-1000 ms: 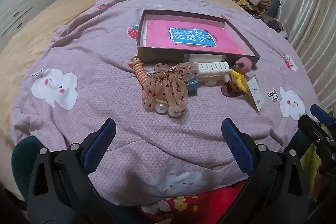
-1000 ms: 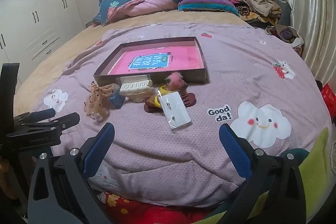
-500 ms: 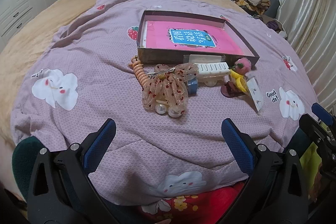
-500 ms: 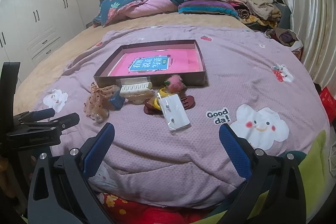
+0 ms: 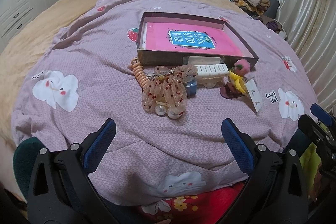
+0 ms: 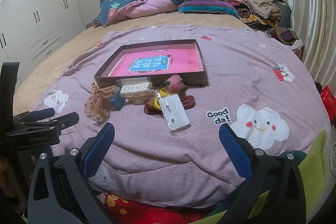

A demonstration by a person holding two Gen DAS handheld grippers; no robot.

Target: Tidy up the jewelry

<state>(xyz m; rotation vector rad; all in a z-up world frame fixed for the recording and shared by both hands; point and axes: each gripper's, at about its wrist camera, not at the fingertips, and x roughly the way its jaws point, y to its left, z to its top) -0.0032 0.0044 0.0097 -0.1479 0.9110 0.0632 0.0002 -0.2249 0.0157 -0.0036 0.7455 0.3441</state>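
Note:
A shallow brown box with a pink book in it lies on the purple blanket. In front of it lie a sheer dotted bow with pearls, a peach coil band, a white claw clip, a small blue box, a pink pompom, a yellow ring, a brown clip and an earring card. My left gripper and right gripper are both open and empty, short of the pile.
Pillows and folded quilts lie at the headboard. A heap of clothes sits at the back right by the curtain. White wardrobes stand on the left. The bed's front edge is just below the grippers.
Both views have shifted only slightly; the right gripper has drawn back a touch. Nothing on the blanket has moved and both grippers stay open.

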